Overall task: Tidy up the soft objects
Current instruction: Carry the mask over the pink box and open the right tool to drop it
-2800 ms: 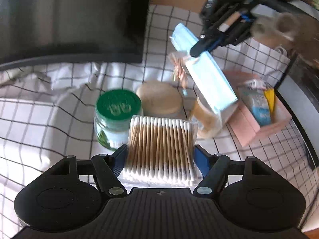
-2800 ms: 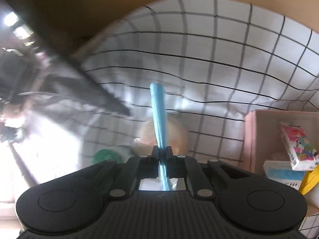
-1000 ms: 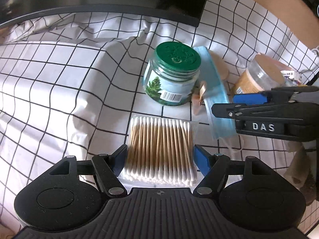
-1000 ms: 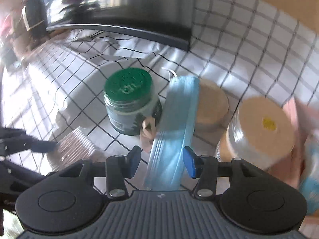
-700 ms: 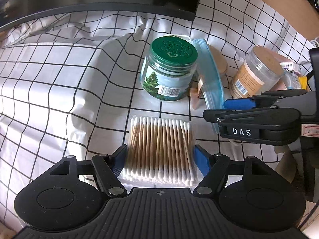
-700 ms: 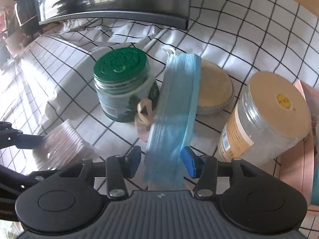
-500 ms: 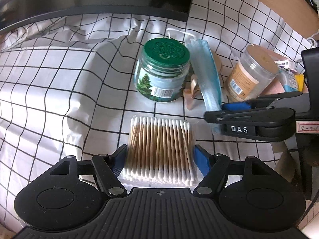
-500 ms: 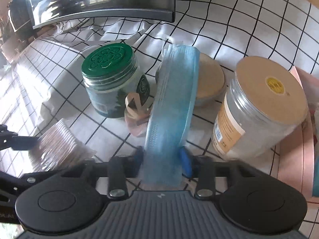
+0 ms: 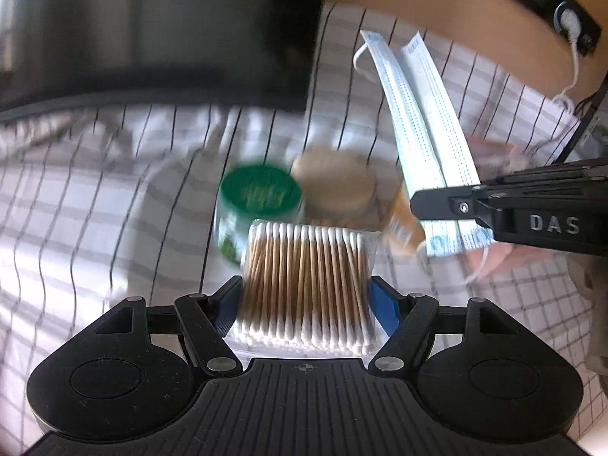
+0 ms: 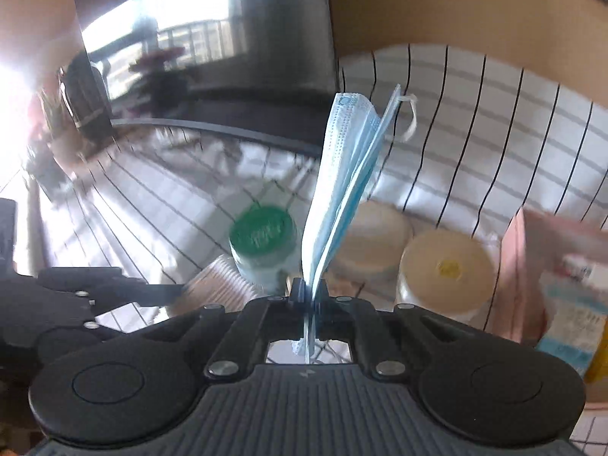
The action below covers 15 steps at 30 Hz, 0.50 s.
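L tongs (image 9: 306,296) clamped on cotton swab pack (image 9: 307,285), held above desk. R tongs (image 10: 308,290) pinched tight on blue face mask (image 10: 342,190), mask sticking up in air. Behind: green-lid jar (image 9: 258,197), tan-lid jar (image 10: 444,269), pink box (image 10: 513,266) on checked cloth (image 9: 95,209).

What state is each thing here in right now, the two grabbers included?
Left gripper: shut on cotton swab pack.
Cotton swab pack: held, lifted.
Right gripper: shut on face masks.
Face masks: pinched at one end, raised.
Green-lidded jar: lid on, upright.
Tan-lidded jar: lid on, upright.
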### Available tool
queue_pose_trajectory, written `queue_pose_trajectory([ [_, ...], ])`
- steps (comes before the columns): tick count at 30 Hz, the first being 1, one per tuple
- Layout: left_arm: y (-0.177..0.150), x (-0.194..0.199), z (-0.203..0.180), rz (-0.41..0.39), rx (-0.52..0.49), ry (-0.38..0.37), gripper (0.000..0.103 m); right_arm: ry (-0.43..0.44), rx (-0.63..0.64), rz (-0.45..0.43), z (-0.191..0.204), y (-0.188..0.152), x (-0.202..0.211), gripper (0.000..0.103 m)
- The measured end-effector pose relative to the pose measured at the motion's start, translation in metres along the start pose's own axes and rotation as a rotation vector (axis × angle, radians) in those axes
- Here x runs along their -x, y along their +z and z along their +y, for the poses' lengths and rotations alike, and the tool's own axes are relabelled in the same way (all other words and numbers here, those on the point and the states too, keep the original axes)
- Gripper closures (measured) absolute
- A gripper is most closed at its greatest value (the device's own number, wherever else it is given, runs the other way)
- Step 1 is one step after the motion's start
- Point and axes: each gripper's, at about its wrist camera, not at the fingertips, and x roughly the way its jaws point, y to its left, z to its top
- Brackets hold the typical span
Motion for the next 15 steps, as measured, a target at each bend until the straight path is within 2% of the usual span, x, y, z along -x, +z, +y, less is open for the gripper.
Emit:
queue_pose_trajectory([
  [3, 0.02, 0.007, -0.01, -0.054, -0.013, -0.004, 0.027, 0.012, -0.009, -0.021, -0.007, 0.016, 0.02, 0.098],
  [8, 0.049, 0.019, -0.035, -0.126, -0.033, -0.003, 0.027, -0.018, 0.01, -0.082, -0.022, 0.032, 0.058, 0.098],
  [15, 0.075, 0.027, -0.1, -0.184, -0.098, -0.028, 0.027, -0.08, 0.022, -0.176, -0.069, 0.034, 0.124, 0.098],
])
